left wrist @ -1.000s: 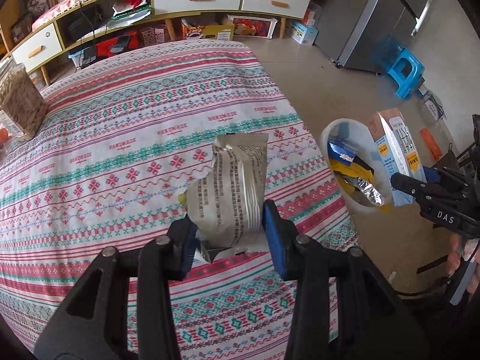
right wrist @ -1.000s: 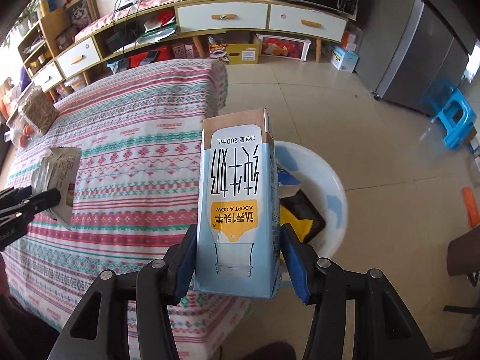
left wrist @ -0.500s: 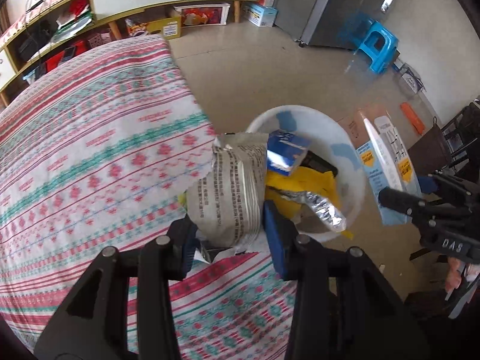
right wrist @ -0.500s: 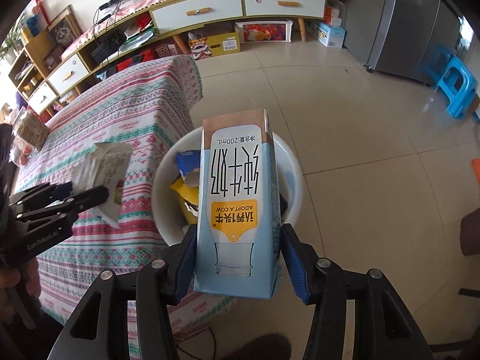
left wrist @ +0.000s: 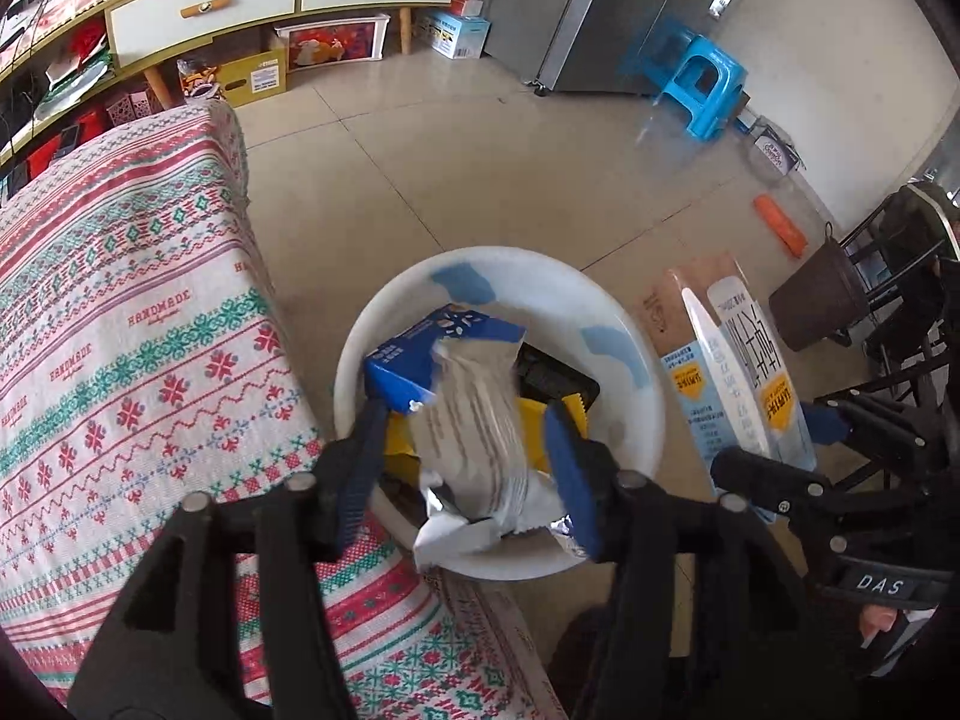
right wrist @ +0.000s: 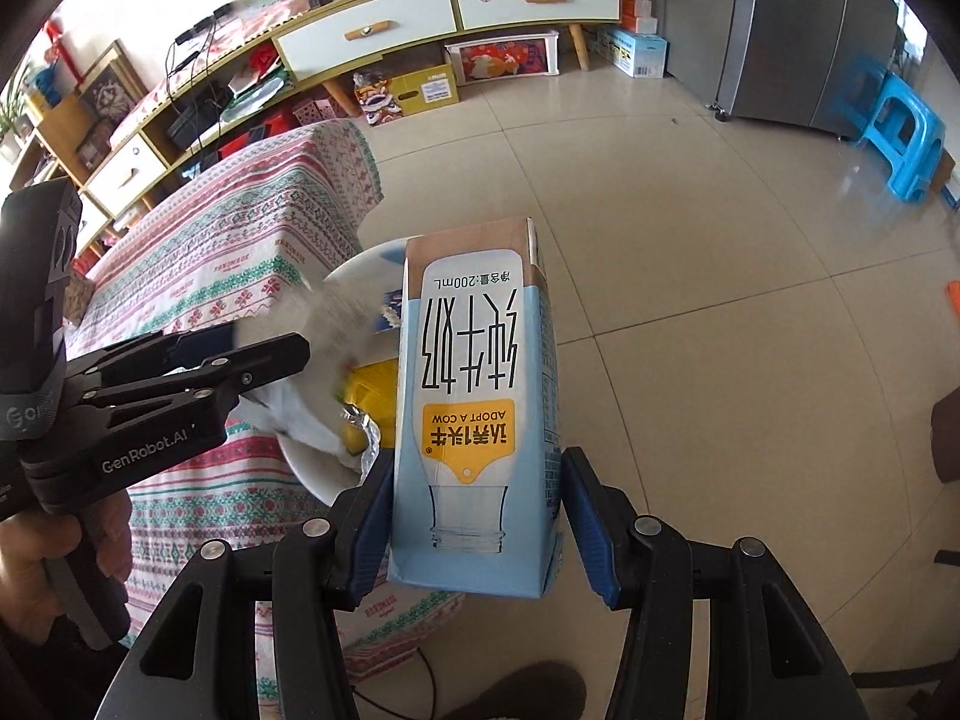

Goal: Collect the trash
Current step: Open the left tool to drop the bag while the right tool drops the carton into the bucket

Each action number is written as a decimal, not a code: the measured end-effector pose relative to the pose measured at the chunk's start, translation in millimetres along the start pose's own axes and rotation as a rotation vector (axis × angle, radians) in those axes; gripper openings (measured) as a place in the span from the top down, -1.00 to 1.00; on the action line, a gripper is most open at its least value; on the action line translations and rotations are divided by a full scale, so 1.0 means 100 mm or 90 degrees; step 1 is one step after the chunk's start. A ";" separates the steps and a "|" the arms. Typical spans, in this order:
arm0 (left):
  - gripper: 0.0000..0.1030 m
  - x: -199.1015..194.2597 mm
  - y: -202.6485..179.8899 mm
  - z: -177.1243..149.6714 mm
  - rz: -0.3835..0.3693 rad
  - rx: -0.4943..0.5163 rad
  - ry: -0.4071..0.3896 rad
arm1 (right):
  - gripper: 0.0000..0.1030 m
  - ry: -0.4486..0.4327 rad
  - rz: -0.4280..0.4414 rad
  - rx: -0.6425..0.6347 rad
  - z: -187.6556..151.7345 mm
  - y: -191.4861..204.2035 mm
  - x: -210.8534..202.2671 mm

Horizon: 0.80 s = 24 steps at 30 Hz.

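Note:
My left gripper [left wrist: 465, 474] has its jaws apart over the white bin [left wrist: 630, 420]. A silver wrapper [left wrist: 474, 438] sits blurred between the jaws, touching neither pad, and looks to be dropping into the bin. The bin holds a blue box [left wrist: 414, 354] and yellow packaging [left wrist: 534, 426]. My right gripper [right wrist: 474, 528] is shut on a light blue milk carton [right wrist: 480, 408], held upright just right of the bin [right wrist: 360, 264]. The carton also shows in the left wrist view [left wrist: 732, 378].
The table with a patterned red and green cloth [left wrist: 120, 330] lies left of the bin. A blue stool [left wrist: 702, 84], a grey fridge [left wrist: 612, 18] and an orange item [left wrist: 780, 228] stand on the tiled floor. A dark chair [left wrist: 888, 300] is at the right.
My left gripper swung right from over the table to above the bin and opened, letting go of the silver wrapper. My right gripper moved the carton closer beside the bin.

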<state>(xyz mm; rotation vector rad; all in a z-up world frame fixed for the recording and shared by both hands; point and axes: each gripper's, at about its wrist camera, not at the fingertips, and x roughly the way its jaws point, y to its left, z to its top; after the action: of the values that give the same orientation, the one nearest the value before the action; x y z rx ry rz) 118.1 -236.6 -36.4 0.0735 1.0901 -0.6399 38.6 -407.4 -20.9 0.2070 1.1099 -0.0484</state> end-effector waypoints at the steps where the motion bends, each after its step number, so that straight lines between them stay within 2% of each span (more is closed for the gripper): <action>1: -0.35 -0.01 0.00 0.01 0.001 -0.001 -0.007 | -0.06 0.000 0.000 0.001 0.00 0.00 0.00; 14: -0.58 -0.43 0.42 -0.25 0.046 -0.012 -0.023 | -0.05 0.000 -0.005 0.026 0.11 0.12 0.09; 24: -0.60 -0.67 0.70 -0.54 0.073 -0.040 -0.020 | -0.04 -0.014 0.017 0.081 0.24 0.20 0.23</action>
<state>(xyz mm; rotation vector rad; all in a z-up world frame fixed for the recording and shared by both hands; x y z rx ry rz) 90.8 -129.6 -23.8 0.0712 1.0664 -0.5028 72.8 -391.3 -28.7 0.3340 1.0824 -0.0972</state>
